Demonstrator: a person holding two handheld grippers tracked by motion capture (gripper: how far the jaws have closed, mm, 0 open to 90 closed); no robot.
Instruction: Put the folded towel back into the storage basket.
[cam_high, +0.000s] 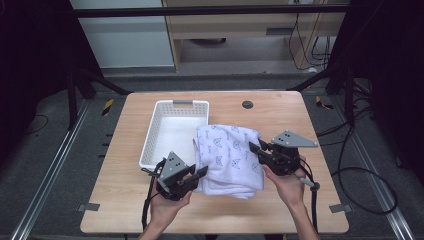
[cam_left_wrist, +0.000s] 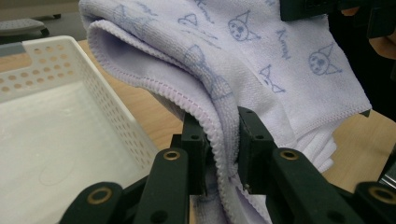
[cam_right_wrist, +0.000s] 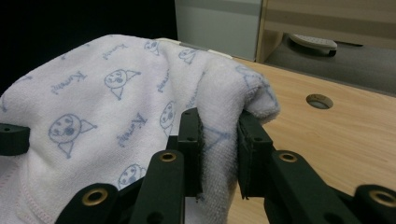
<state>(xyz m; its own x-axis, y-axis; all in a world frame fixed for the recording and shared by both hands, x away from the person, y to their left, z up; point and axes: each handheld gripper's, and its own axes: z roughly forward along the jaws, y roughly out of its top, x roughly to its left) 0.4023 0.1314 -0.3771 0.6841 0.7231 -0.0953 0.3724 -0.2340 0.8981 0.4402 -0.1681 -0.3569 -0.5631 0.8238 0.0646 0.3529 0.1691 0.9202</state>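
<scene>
Folded white towel (cam_high: 227, 157), blue cat-face print; stitched hem.

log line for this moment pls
left gripper: shut on towel | right gripper: shut on towel | basket: beside towel

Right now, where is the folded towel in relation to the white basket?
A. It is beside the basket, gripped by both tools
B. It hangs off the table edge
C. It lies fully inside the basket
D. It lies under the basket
A: the towel sits just right of the white basket, with the left tool and the right tool each clamped on a fold of it.
</scene>
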